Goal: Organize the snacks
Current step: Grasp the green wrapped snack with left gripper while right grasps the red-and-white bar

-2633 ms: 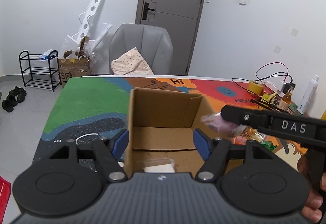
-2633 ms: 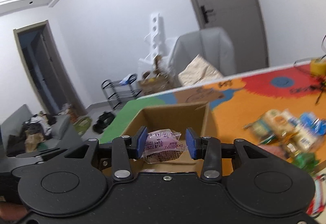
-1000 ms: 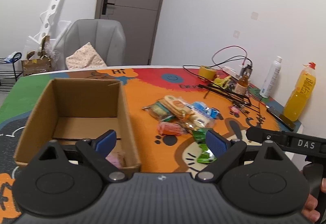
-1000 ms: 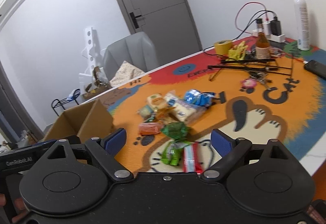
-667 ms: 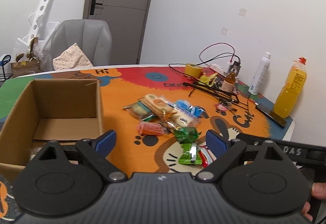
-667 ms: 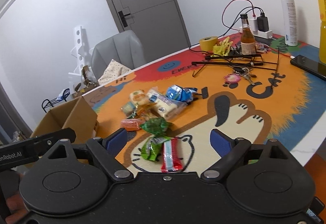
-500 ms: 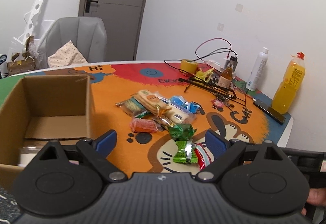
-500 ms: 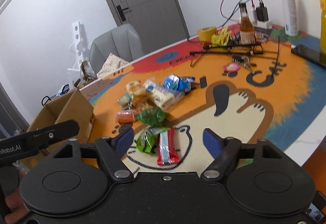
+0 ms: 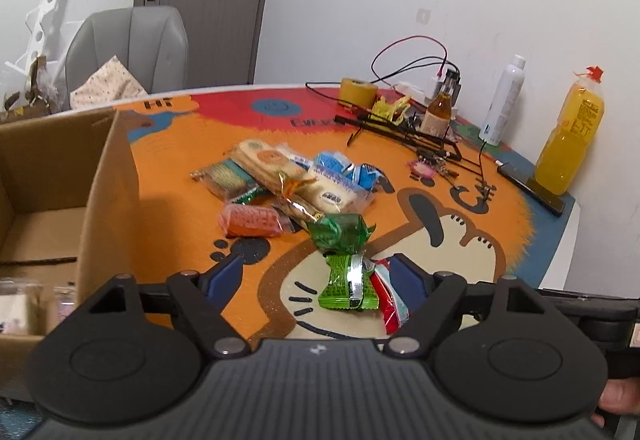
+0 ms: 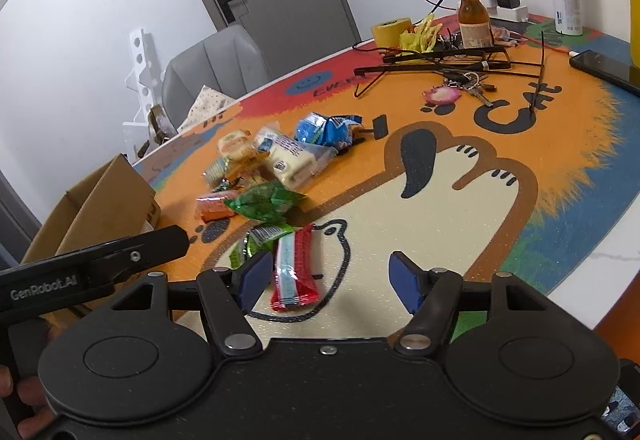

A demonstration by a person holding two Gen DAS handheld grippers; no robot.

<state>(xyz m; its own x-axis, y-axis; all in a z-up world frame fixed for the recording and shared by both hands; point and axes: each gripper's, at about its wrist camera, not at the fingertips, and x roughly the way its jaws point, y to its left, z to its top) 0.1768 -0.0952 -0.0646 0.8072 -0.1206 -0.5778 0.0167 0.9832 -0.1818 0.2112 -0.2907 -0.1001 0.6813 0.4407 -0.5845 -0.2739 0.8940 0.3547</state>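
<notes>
Since a second ago both views have swung off the cardboard box (image 9: 108, 175) toward the snack pile, now closer and larger in frame. The purple snack the right gripper (image 10: 328, 280) held over the box earlier is gone from its jaws.

Left gripper (image 9: 316, 278): jaws have just been closing, still apart, gripping nothing. The green wrapped snack (image 9: 348, 282) lies on the mat (image 9: 460, 272) between its blue pads, nearer the right pad (image 9: 406, 280), no contact visible. The red-and-blue bar (image 9: 390, 296) sits just beside that snack, against the right pad side.

Right gripper: jaws have just been closing too, still apart and empty. The red-and-blue bar (image 10: 294, 268) lies between the pads, just beside the left pad (image 10: 252, 278); touching or not, cannot tell. The green snack (image 10: 256, 240) is partly behind that pad.

Remaining snacks are heaped mid-mat; the box stands at the mat's left edge. Bottles and cables sit along the far right edge.
</notes>
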